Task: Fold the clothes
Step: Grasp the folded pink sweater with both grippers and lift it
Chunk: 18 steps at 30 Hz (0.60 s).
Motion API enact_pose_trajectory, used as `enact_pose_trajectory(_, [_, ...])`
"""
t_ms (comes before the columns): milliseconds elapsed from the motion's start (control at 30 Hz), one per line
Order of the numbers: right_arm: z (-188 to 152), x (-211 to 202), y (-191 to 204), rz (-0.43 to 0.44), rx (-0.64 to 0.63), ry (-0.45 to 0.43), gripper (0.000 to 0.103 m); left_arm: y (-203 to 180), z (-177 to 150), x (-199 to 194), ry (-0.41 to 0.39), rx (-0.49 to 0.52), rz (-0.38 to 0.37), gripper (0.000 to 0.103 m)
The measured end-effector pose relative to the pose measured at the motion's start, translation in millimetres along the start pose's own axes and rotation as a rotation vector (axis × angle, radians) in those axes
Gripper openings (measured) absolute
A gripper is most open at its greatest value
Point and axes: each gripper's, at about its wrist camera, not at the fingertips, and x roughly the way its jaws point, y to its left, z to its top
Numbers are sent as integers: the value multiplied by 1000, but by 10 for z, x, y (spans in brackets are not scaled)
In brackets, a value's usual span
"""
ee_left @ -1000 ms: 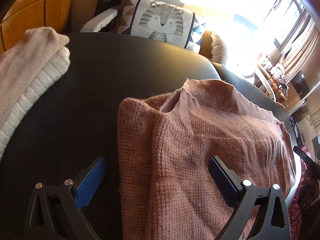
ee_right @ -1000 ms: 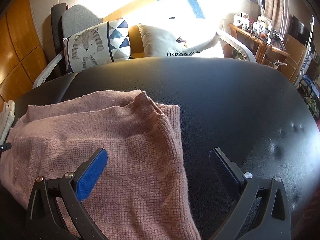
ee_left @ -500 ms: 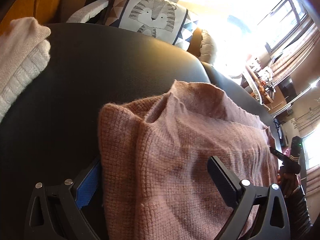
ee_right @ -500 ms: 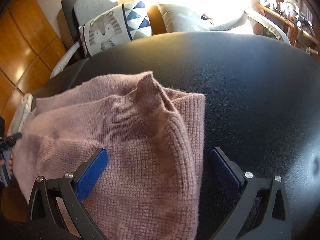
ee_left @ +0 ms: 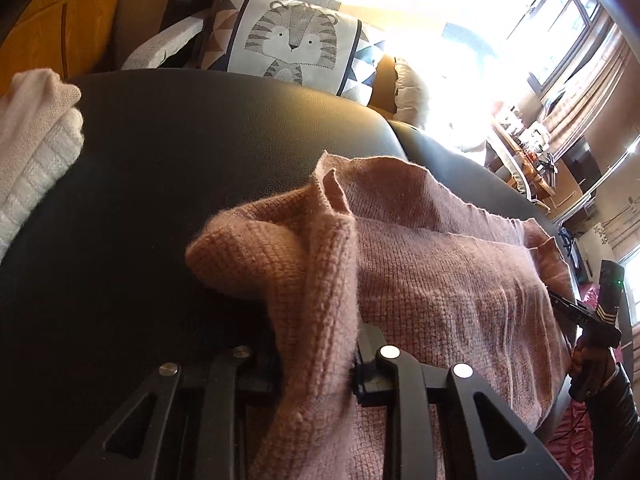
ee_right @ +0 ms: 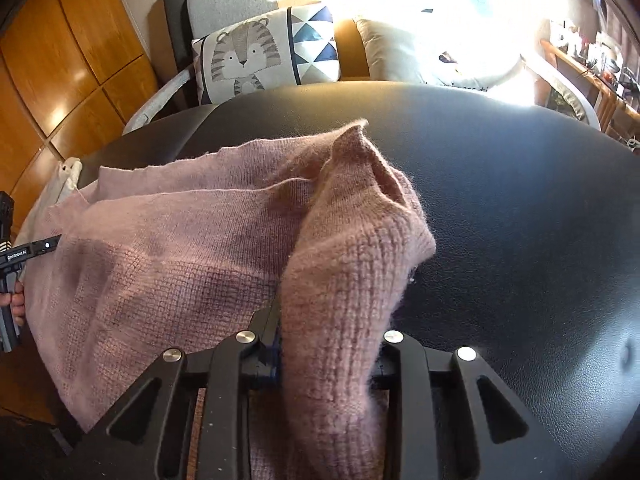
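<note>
Nearest to each camera, a bunch of the thick pink knitted sweater (ee_left: 420,280) stands between the jaws. The left hand-held gripper (ee_left: 316,364) is closing on a fold at the sweater's left edge, and the pads already pinch the knit. The right hand-held gripper (ee_right: 328,352) is closing on the fold at the right edge in the same way, with the wool squeezed up between its black arms.

The sweater looks soft, light and a little fuzzy, so I judge it will sag and stretch when lifted, and not slip easily. The two side edges, where it is now taken, seem good places to hold for making a fold.

The rest of the sweater lies spread on the black leather surface (ee_right: 520,200), between the two grippers. Farther to the left, a folded white knitted garment (ee_left: 32,152) rests on the same surface, well apart. Behind stands a cushion with a tiger picture (ee_left: 292,44).
</note>
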Motion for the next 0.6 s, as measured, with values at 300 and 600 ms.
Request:
enact_pose_trajectory(300, [392,-534,554,-10,-64,-162,26,95,-76,-607,-152,-11,-14,23])
enact_pose_trajectory(600, [1044,-490,2149,118,-259,-224,26,762,-151,-1724,-345,-50,30,23])
